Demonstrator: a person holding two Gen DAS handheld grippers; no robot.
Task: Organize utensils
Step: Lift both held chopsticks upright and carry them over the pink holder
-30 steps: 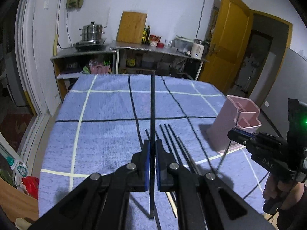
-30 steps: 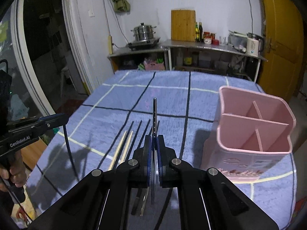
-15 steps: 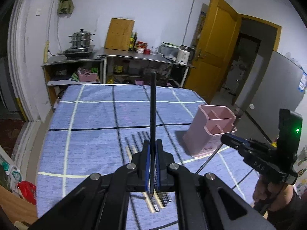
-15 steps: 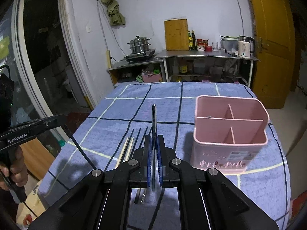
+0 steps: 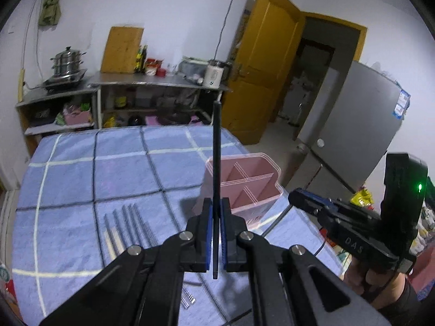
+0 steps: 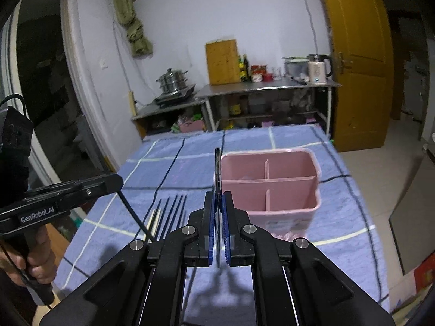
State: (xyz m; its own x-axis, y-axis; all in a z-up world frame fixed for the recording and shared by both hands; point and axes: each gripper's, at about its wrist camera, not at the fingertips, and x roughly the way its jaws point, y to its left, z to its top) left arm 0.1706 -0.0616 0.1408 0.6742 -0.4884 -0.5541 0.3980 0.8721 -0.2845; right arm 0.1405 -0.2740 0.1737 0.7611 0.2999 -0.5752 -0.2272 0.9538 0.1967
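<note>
My left gripper (image 5: 216, 217) is shut on a black chopstick (image 5: 216, 149) that stands up out of the jaws, just left of the pink divided holder (image 5: 267, 201). My right gripper (image 6: 218, 206) is shut on a thin dark chopstick (image 6: 217, 168), seen edge-on at the holder's (image 6: 285, 212) left wall. Each view shows the other gripper: the right gripper (image 5: 297, 197) to the right of the holder, the left gripper (image 6: 114, 183) with its chopstick (image 6: 136, 217) hanging down. Several dark and two pale chopsticks (image 5: 127, 225) (image 6: 168, 212) lie in a row on the cloth.
A blue checked cloth (image 6: 339, 217) covers the table. Behind it stands a steel counter (image 6: 266, 87) with a steamer pot, a wooden board and a kettle. A yellow door (image 5: 261, 81) and a grey fridge (image 5: 353, 125) are to the right. A person's hand (image 6: 35, 266) grips the left handle.
Both grippers have risen with their chopsticks still clamped and pulled back from the cloth. The left view has swung right, bringing the pink holder toward its centre.
</note>
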